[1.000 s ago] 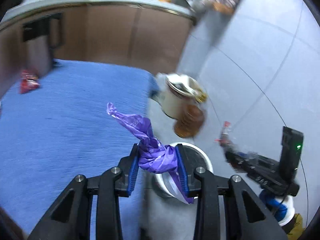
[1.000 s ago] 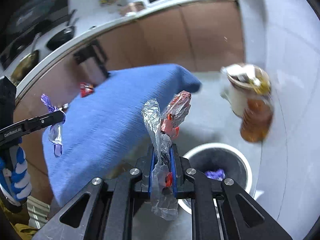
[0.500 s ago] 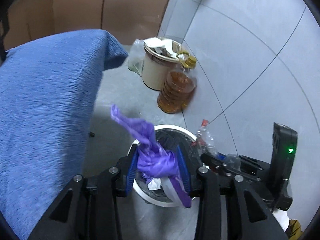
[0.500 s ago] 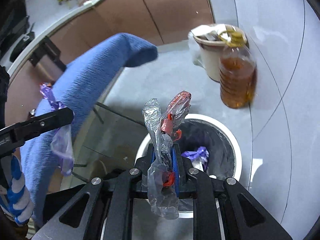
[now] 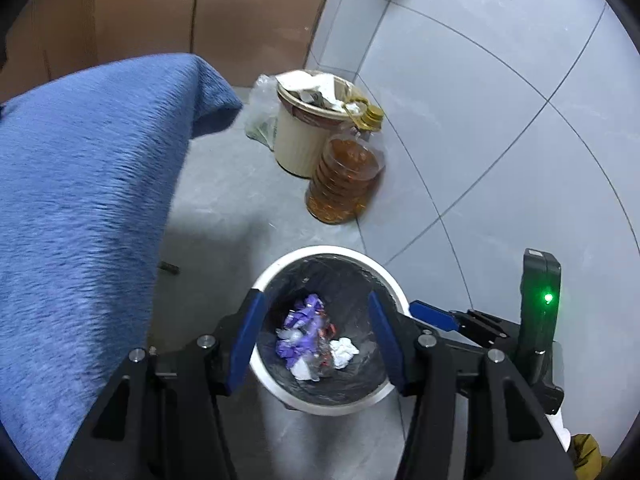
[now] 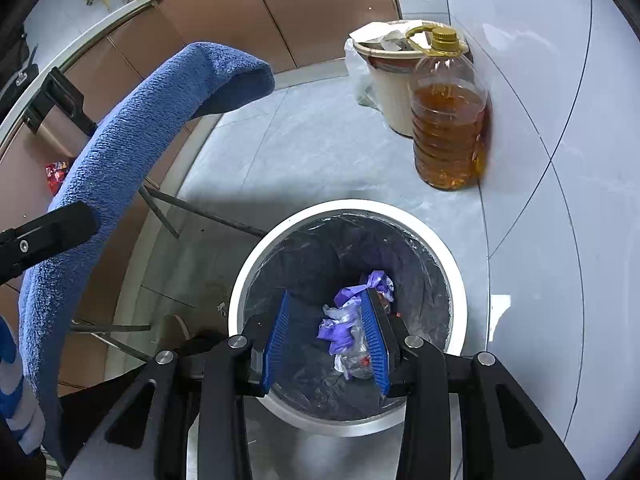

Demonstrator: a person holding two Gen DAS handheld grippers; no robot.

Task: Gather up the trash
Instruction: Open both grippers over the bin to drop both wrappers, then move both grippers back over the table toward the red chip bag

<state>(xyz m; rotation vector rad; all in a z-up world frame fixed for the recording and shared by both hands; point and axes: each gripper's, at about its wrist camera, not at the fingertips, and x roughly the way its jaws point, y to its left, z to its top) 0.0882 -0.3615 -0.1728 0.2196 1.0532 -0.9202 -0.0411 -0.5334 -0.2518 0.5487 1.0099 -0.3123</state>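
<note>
A white bin (image 5: 320, 250) with a black liner stands on the floor right below both grippers. My left gripper (image 5: 315, 304) hangs over its mouth; its jaws are opening, with nothing between them. Down in the liner lie a purple wrapper (image 5: 301, 320) and a white paper wad (image 5: 345, 351). In the right wrist view, my right gripper (image 6: 328, 296) is over the same bin (image 6: 348, 206), jaws opening, pads pressing on nothing. The purple wrapper (image 6: 348, 322) and a clear foil wrapper (image 6: 352, 360) lie in the bin below it. The right gripper (image 5: 436, 316) shows beside the left one.
A blue cloth-covered table (image 5: 80, 200) overhangs the bin's left side. Behind the bin stand an oil bottle (image 6: 448, 120) and a cream bucket (image 5: 304, 136) stuffed with paper, against the tiled wall. Brown cabinets run along the back. A red packet (image 6: 56, 174) lies far left.
Both grippers came down from beside the table to over the bin and opened. The purple wrapper left the left jaws and the foil wrapper left the right jaws; both now lie in the bin.
</note>
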